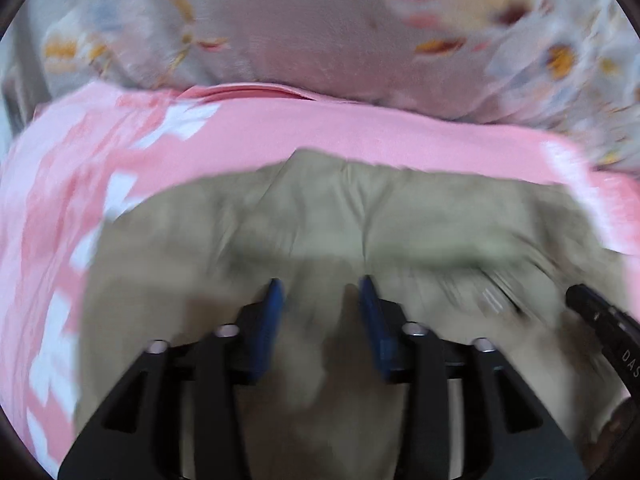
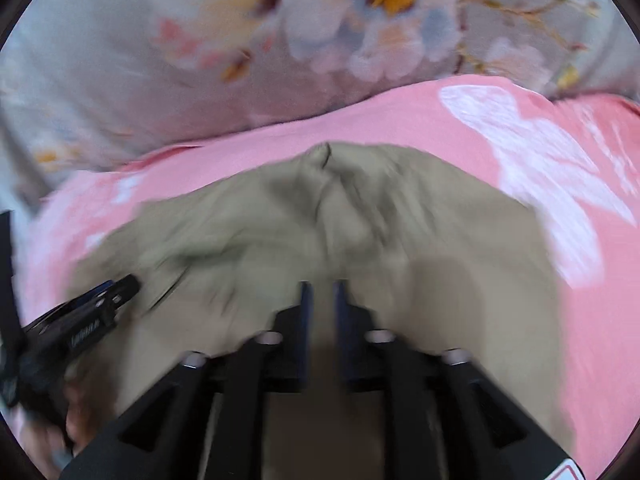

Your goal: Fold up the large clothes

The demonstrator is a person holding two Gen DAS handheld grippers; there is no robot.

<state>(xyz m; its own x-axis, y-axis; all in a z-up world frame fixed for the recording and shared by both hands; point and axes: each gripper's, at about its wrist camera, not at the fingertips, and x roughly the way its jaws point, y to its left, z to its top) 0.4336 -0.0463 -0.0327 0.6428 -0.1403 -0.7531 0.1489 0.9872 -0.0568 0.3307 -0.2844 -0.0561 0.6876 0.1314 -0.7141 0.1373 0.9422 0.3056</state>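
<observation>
A khaki garment (image 1: 328,220) lies bunched on a pink blanket (image 1: 360,136); it also shows in the right wrist view (image 2: 360,220). My left gripper (image 1: 322,286) is just above the garment, its blue-padded jaws apart and nothing between them. My right gripper (image 2: 322,286) hovers over the same garment with its jaws a narrow gap apart, and no cloth shows in the gap. Each gripper shows at the edge of the other's view, the right one (image 1: 588,300) and the left one (image 2: 116,292). Both views are blurred by motion.
The pink blanket (image 2: 460,128) has white prints and covers the surface under the garment. Behind it lies grey floral bedding (image 1: 300,32), also in the right wrist view (image 2: 200,48).
</observation>
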